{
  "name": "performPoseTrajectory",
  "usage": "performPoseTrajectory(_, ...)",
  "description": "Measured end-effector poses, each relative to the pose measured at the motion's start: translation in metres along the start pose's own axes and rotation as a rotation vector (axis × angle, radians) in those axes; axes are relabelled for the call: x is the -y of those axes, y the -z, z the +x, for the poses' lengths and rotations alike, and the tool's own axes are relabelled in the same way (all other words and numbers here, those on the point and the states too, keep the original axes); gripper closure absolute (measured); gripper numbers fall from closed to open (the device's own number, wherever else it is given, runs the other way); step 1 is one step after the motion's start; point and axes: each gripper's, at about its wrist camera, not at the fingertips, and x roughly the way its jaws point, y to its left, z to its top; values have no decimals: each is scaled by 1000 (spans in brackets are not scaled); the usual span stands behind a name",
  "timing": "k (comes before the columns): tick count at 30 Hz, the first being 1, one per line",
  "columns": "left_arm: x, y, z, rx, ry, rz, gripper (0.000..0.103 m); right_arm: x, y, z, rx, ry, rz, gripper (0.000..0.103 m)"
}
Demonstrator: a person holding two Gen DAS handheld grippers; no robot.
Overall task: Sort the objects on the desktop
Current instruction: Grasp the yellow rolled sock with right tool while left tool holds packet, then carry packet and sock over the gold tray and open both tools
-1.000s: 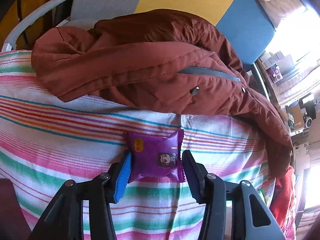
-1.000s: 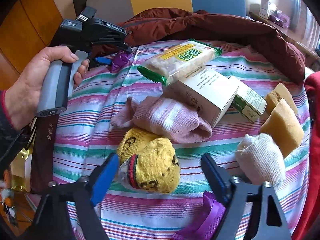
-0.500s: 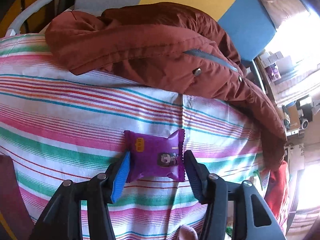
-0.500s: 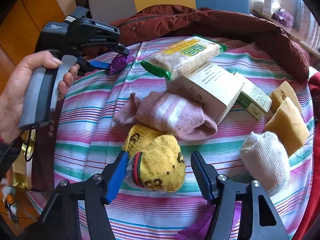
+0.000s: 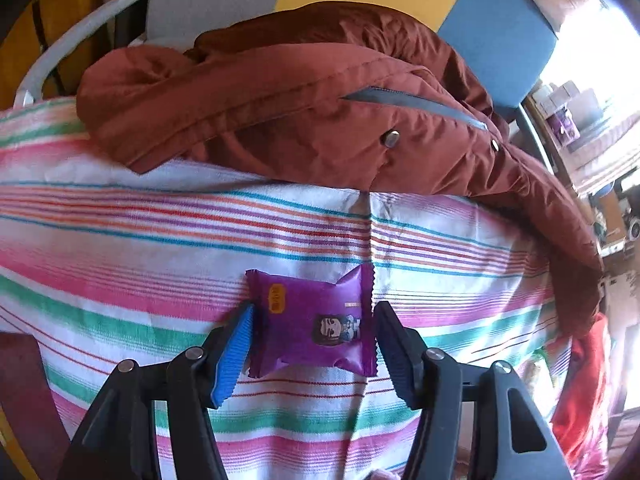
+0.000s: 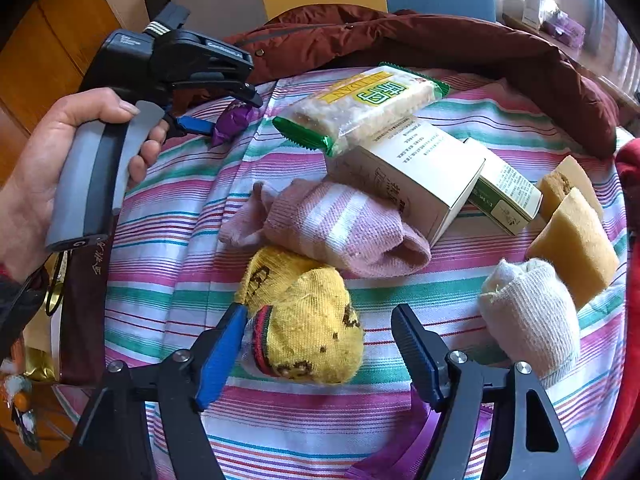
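Note:
A purple snack packet (image 5: 312, 320) lies flat on the striped cloth (image 5: 120, 240) between the fingers of my left gripper (image 5: 314, 308). Its jaws are opening, and the pads stand just beside the packet's two ends. In the right wrist view that left gripper (image 6: 228, 114) is at the far left, held by a hand (image 6: 48, 160), with the packet (image 6: 234, 120) at its tips. My right gripper (image 6: 320, 312) straddles a balled yellow sock (image 6: 308, 320). Its jaws are opening too, and the right pad stands clear of the sock.
A rust-brown jacket (image 5: 320, 112) lies along the cloth's far edge. A pink striped sock (image 6: 340, 228), a rice-cracker pack (image 6: 360, 108), a white box (image 6: 416, 172), a smaller green box (image 6: 504, 188), two yellow blocks (image 6: 572, 240) and a white sock (image 6: 532, 320) crowd the right side. Purple fabric (image 6: 400, 440) lies under my right gripper.
The left jaws have widened off the purple packet, which now rests on the cloth. The right jaws narrowed toward the yellow sock, then spread again.

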Motion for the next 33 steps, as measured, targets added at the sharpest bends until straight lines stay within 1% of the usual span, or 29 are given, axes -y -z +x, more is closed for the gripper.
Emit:
performPoseTrajectory(2,5,2,1,25,-23,49,49,1,-1,2,-2,-4,-3,29)
performPoseTrajectory(3,6,3,1,30,-27,60,50,0,-1,2,-2,-8,-9,31)
performPoseTrajectory(5,3,4,-1,36,-7,56,56,-2,0,1,2,-28,-17,45)
performPoseTrajectory(8,-2,10,-14,52,1,55,58,-7,0,0,4,-34,-42,53)
performPoseTrajectory(10,-4,13,-21,65,16,45,58,-8,0,-1,7,-42,-48,55)
performPoseTrajectory(13,-10,19,-32,81,35,39,58,-8,0,-4,15,-56,-49,56)
performPoseTrajectory(18,-18,36,-67,118,72,37,58,-12,1,-15,38,-119,-75,56)
performPoseTrajectory(23,-34,63,-120,169,106,50,58,-17,2,-24,66,-186,-95,56)
performPoseTrajectory(25,-37,73,-140,201,113,63,58,-20,1,-30,87,-214,-105,56)
performPoseTrajectory(30,-42,97,-192,281,143,95,58,-31,5,-41,123,-251,-133,56)
performPoseTrajectory(33,-52,112,-224,328,159,104,58,-39,7,-49,144,-265,-159,56)
